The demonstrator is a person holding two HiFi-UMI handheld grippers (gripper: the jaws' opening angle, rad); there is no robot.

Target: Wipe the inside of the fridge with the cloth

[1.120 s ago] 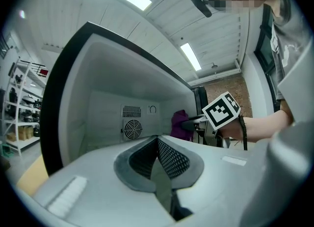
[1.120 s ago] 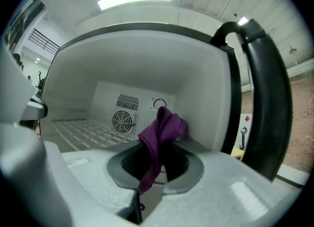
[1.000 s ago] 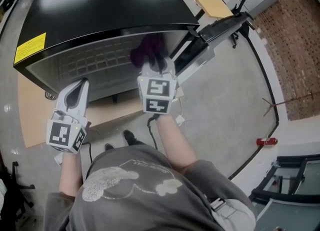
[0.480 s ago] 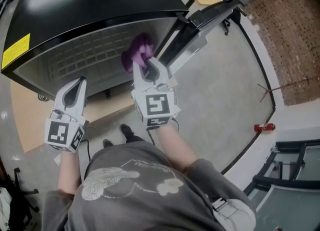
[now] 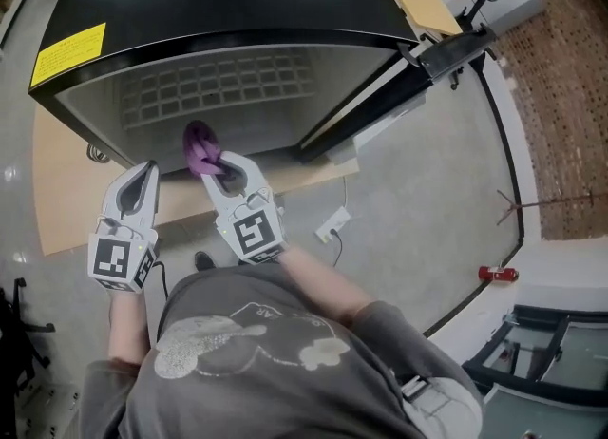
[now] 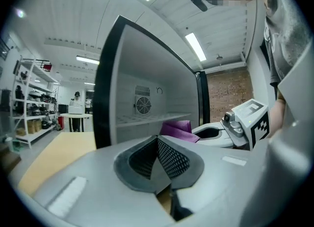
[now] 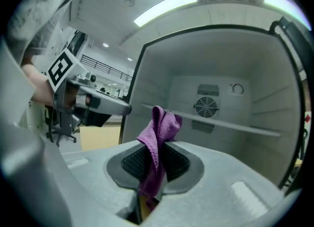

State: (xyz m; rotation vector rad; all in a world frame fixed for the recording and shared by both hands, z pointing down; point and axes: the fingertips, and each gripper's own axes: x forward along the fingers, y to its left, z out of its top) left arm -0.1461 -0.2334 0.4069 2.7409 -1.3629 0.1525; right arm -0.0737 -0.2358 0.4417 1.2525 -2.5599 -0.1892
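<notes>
A black fridge (image 5: 218,9) stands open in front of me, its pale inside (image 7: 221,98) showing a wire shelf (image 5: 209,95) and a round fan (image 7: 205,106) on the back wall. My right gripper (image 5: 211,163) is shut on a purple cloth (image 5: 199,147), which sticks up from the jaws (image 7: 158,137) just outside the fridge opening, low at its left part. My left gripper (image 5: 142,181) hangs to the left of it, jaws closed with nothing between them (image 6: 158,159). The purple cloth (image 6: 176,128) also shows in the left gripper view.
The fridge door (image 5: 380,95) swings out to the right. A tan board (image 5: 66,190) lies under the fridge on the grey floor. A white plug box (image 5: 330,228) with a cable lies on the floor, and a red can (image 5: 499,274) sits further right.
The right gripper with the cloth has moved left and down, from the fridge's right side near the door to its lower left front. The left gripper has barely moved.
</notes>
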